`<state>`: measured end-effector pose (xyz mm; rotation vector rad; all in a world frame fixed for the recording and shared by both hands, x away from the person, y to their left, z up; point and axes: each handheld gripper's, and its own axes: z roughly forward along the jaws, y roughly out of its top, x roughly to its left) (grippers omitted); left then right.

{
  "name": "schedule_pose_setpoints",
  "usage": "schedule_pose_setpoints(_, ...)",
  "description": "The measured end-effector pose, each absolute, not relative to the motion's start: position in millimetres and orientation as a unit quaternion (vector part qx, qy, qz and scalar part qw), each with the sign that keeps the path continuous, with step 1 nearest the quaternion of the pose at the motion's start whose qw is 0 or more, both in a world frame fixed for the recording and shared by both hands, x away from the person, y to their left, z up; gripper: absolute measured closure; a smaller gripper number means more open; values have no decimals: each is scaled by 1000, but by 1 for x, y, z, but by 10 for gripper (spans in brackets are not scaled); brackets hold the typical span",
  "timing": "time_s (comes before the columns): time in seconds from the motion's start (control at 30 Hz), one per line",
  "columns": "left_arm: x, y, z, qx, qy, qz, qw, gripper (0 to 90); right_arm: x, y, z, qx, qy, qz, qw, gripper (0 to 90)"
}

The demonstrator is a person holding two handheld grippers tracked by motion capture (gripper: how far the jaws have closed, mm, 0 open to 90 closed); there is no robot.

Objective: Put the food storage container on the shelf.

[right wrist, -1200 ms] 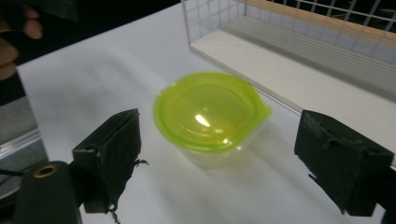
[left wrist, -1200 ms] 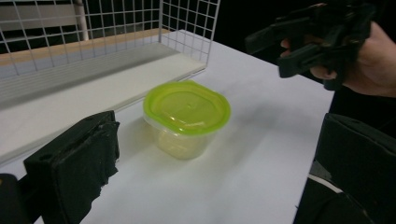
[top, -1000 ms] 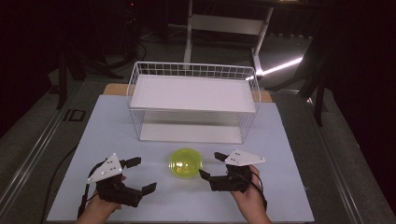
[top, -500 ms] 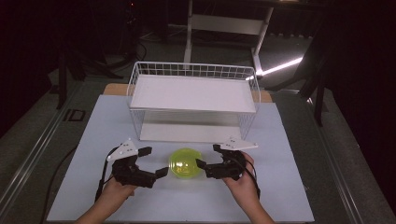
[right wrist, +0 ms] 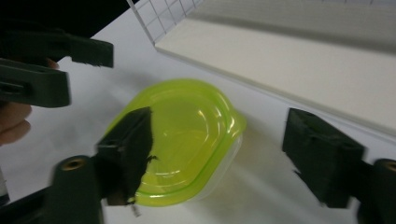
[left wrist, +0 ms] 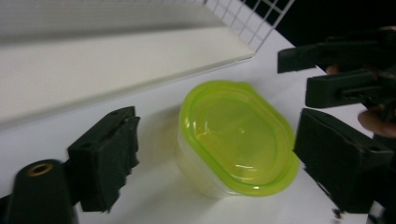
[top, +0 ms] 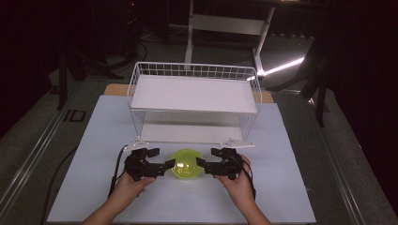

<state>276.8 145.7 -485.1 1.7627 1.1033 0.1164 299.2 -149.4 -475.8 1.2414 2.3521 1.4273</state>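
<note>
Each hand holds a black tool: the left tool (top: pixel 157 161) and the right tool (top: pixel 209 159). Both have two thick, blocky black jaws, a grey three-cornered plate on top, and a black cable trailing back.

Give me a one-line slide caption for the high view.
Hand-held left tool and right tool, both open, flank a lidded yellow-green container in front of a white wire rack.

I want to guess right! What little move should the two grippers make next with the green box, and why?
Probably close in on the green-lidded container from both sides. The left hand-held gripper and right hand-held gripper sit open on either side of it, and it rests lidded on the table in front of the wire basket.
</note>
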Motion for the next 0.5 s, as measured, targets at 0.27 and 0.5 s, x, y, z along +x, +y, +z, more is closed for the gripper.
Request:
schedule_pose_setpoints(0.27,280,143,-506,728,495,17,474,301,301,-148,-491,433,779,450,48,424)
schedule_pose_setpoints(0.5,280,142,-512,729,494,-9,475,465,301,-147,-500,445,781,438,25,556)
